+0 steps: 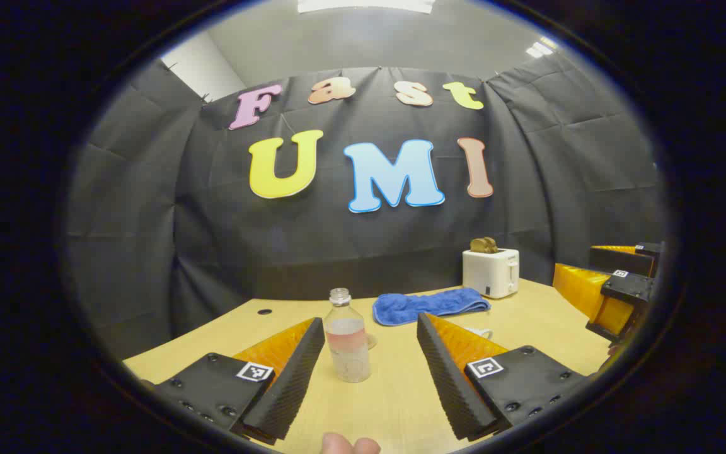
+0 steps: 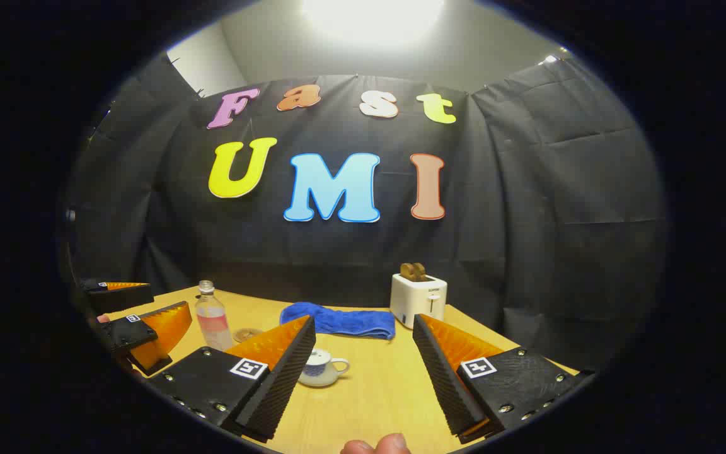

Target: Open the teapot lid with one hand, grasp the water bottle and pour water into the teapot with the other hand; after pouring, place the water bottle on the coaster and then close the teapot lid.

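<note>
While nothing is gripped yet, the left gripper (image 1: pixel 370 372) stands spread wide, facing the uncapped clear plastic water bottle (image 1: pixel 347 337), upright mid-desk on the pale wooden desk (image 1: pixel 401 403). The right gripper (image 2: pixel 363 372), also spread, faces the small white teapot (image 2: pixel 320 367), lid on. A round coaster (image 2: pixel 248 333) lies just beside the bottle. Every step seems left to do.

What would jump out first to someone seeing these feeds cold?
Probably the capless water bottle, upright on the table straight ahead of the open left claw. Next, the small white teapot with its lid on, low between the open right claw's fingers. Behind sit a crumpled blue towel and a white toaster holding bread.
</note>
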Demonstrator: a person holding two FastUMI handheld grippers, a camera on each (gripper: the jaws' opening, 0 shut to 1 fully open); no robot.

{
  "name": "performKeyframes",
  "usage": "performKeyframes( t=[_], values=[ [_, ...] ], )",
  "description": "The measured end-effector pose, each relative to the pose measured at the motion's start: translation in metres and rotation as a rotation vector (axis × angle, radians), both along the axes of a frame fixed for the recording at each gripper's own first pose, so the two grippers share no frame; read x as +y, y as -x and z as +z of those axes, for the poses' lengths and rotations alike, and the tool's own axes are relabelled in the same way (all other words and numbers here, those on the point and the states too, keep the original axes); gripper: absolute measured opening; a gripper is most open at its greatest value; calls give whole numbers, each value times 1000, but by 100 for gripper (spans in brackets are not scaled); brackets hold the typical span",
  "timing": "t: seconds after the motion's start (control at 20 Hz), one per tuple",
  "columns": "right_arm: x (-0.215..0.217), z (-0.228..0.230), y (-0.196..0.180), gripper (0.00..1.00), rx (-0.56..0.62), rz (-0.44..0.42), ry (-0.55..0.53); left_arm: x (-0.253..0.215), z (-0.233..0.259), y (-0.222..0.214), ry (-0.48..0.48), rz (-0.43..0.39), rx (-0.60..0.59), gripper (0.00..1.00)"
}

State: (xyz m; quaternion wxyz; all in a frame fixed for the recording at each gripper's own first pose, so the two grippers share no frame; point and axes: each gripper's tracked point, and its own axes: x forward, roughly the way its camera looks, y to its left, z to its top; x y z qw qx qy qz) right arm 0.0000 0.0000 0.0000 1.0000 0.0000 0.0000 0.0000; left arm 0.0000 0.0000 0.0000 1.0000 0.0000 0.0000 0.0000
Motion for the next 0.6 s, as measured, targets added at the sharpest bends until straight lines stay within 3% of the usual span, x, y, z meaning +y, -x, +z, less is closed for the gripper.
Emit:
performKeyframes(
  t=[0.6],
  values=[
    [8,16,11,95,-47,-43,-5,17,6,11,23,0,-5,100]
  ],
)
